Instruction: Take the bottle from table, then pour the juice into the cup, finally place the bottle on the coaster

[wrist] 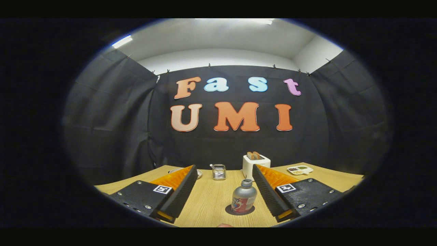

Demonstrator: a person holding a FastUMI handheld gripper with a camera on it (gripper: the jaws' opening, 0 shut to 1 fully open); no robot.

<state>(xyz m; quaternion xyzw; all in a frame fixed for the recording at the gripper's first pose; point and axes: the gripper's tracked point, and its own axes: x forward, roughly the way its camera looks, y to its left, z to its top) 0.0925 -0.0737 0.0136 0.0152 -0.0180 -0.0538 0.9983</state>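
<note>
A small silvery bottle (243,197) with a red label and no cap stands upright on a dark round coaster (229,210) on the wooden table. It sits between my two fingers, nearer the right one, with a gap on both sides. My gripper (224,171) is open and touches nothing. A clear glass cup (219,172) stands farther back on the table, beyond the fingertips.
A white toaster (255,164) with bread in it stands behind the bottle. A small plate (299,169) with food lies at the back right, and a pale dish (177,169) peeks out behind the left finger. Black cloth walls close the table's far side.
</note>
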